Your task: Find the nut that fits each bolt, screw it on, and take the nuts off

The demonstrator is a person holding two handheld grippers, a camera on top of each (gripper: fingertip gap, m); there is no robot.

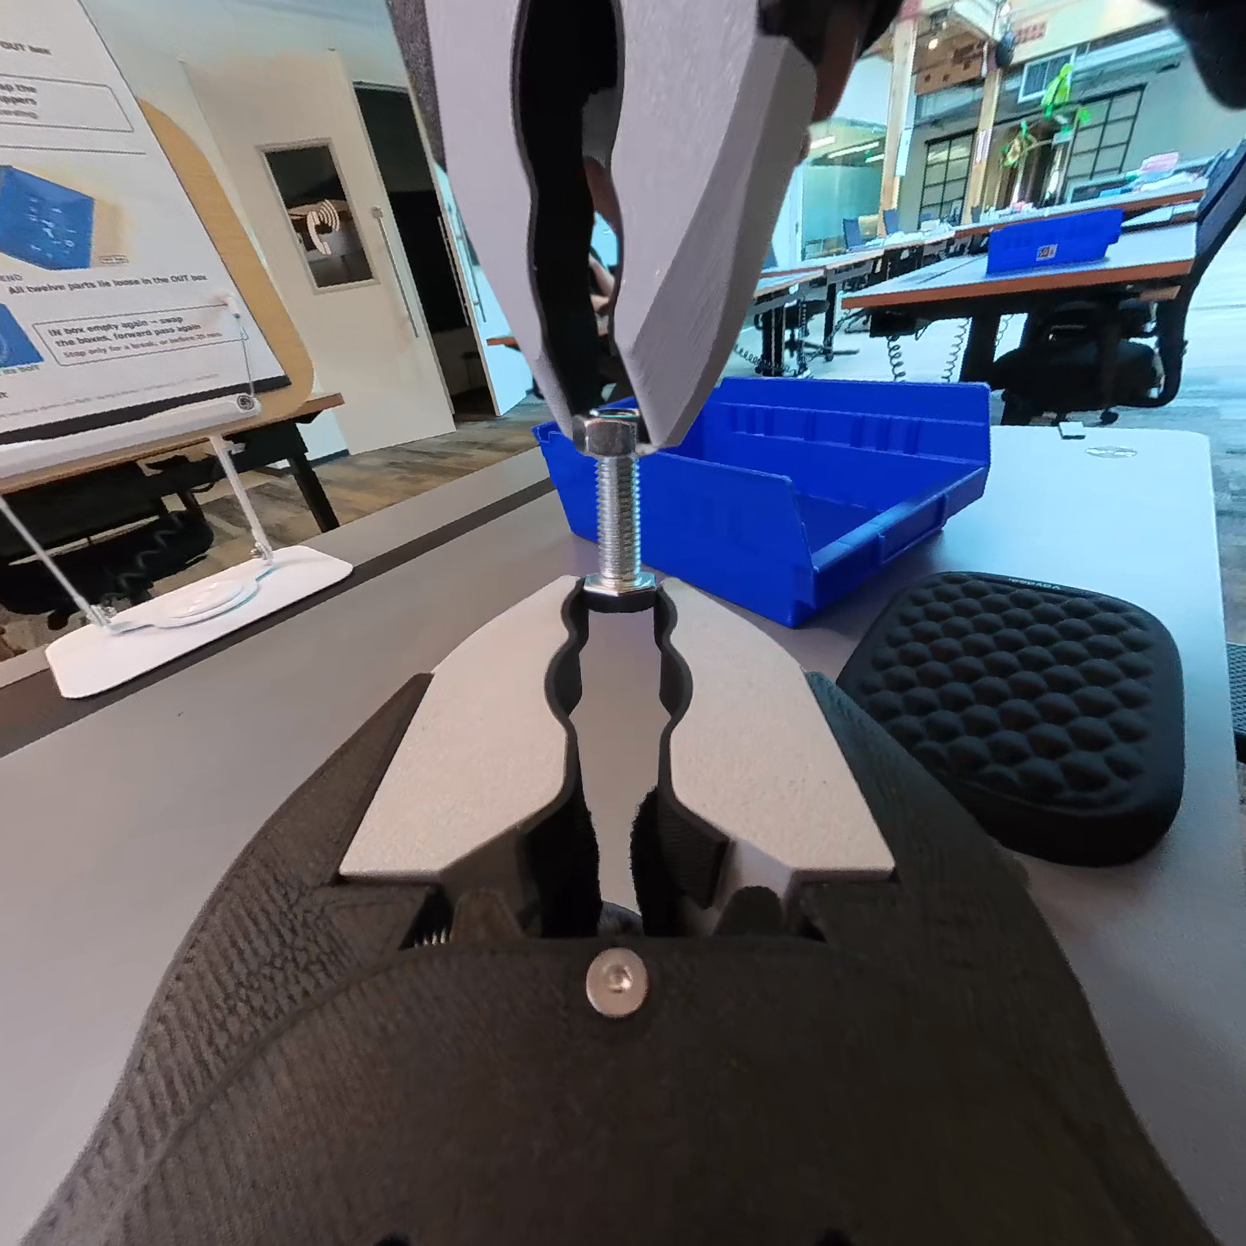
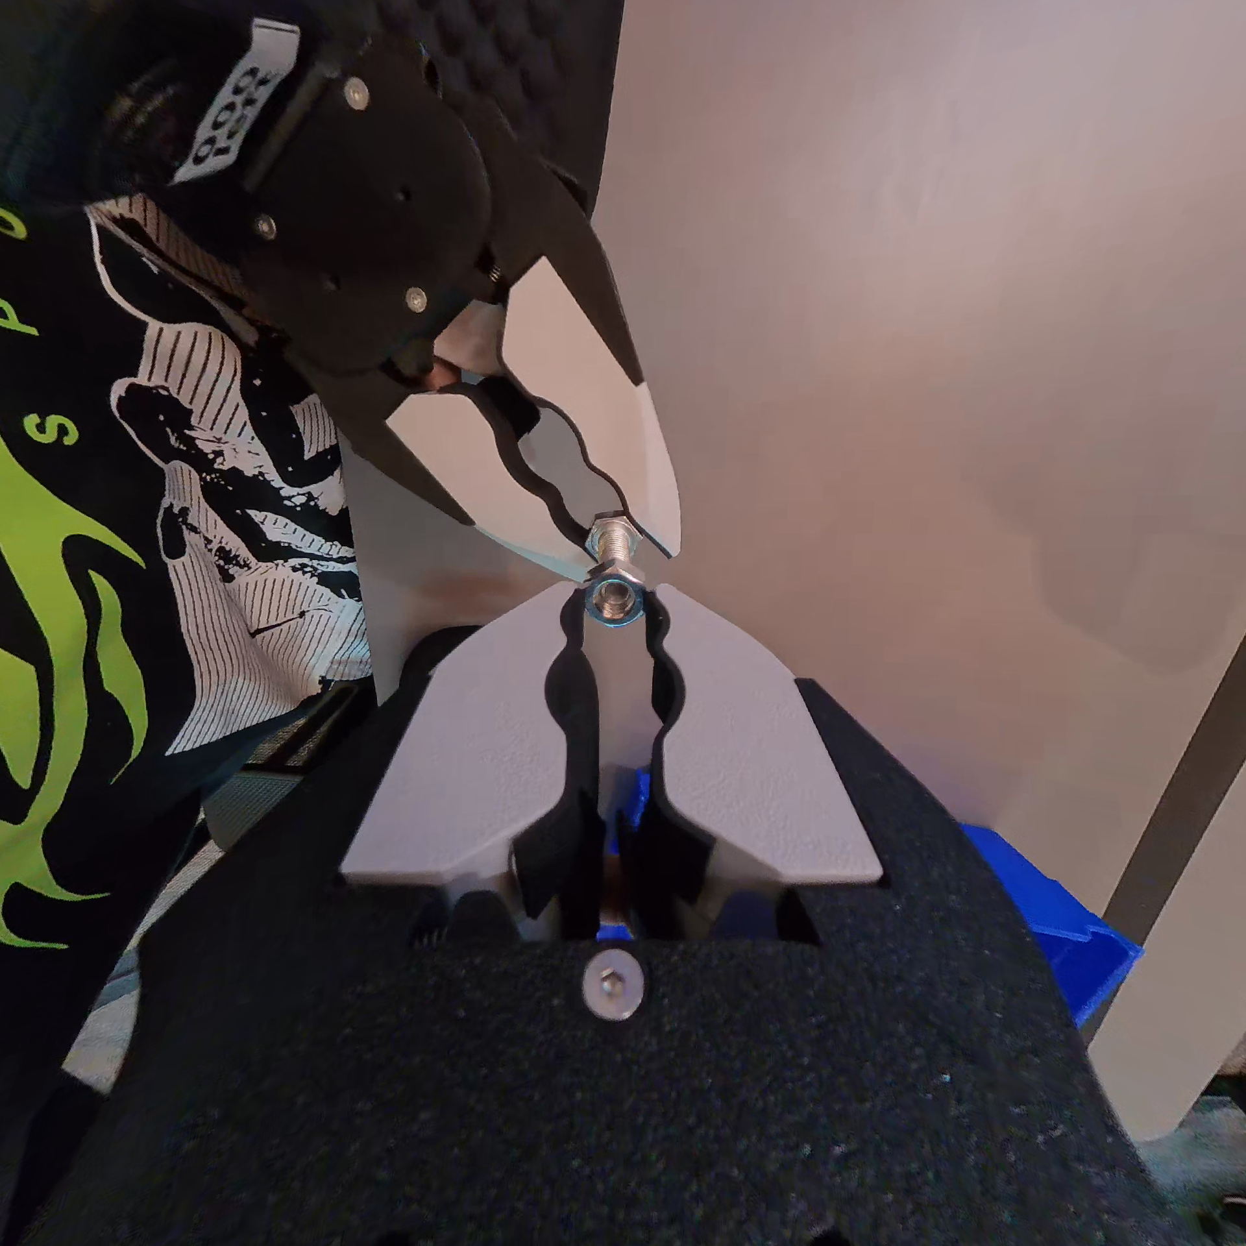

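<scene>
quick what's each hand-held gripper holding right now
Left hand-held gripper: closed on the bolt's head.
Right hand-held gripper: closed on the nut.

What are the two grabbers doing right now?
Left gripper clamps bolt head. Right gripper clamps nut at bolt's tip. Nothing in the way.

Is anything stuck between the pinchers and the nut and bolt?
Nothing visible. The left gripper pinches the bolt's flat head. The right gripper pinches the nut at the other end of the bolt. The thread between them is bare.
</scene>
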